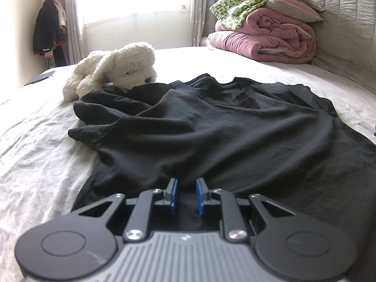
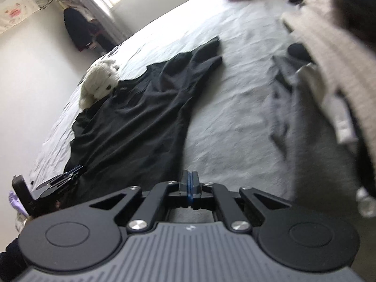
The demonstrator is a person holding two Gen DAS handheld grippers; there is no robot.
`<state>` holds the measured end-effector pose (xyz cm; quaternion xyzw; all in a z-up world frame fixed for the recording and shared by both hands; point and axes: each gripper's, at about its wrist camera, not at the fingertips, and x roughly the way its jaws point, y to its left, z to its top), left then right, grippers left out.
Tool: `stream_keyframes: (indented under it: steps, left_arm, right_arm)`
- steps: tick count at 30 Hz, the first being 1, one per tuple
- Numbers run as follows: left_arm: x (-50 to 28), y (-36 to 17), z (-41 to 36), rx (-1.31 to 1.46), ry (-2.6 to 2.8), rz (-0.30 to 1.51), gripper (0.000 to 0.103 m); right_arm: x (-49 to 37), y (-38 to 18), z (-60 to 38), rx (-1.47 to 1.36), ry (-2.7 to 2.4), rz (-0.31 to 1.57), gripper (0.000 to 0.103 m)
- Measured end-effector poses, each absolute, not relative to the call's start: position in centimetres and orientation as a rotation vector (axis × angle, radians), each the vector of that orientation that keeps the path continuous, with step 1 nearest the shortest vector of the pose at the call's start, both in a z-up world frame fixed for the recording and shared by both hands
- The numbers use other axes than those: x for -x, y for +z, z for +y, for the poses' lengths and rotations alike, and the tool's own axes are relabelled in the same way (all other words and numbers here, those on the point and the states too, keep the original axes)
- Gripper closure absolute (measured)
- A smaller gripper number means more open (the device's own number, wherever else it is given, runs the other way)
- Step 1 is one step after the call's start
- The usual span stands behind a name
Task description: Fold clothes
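A black shirt lies rumpled on the bed, the left gripper slightly parted at its hem, the right gripper closed and empty.

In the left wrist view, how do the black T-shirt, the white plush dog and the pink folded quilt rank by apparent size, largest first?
1. black T-shirt, by far the largest.
2 and 3. pink folded quilt and white plush dog look about alike; the quilt lies farther from the camera, so it may truly be bigger.
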<state>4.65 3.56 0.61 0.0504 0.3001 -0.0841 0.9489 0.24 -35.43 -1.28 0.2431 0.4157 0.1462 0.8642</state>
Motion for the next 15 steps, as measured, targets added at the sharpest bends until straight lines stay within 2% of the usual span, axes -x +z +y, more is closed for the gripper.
stream_keyframes:
  steps: [2, 4, 15]
  left_arm:
    - [-4.63, 0.62, 3.56, -0.104, -0.171, 0.61, 0.085]
    - [-4.64, 0.61, 3.53, -0.106, -0.17, 0.61, 0.085]
    - [-4.71, 0.61, 3.43, -0.115, -0.168, 0.609, 0.085]
  right_arm:
    - [-0.39, -1.54, -35.39, -0.53, 0.313, 0.878, 0.101]
    - [-0.47, -1.76, -35.39, -0.549, 0.32, 0.884, 0.091]
    - [-0.74, -1.63, -34.59, -0.576, 0.333, 0.88, 0.091]
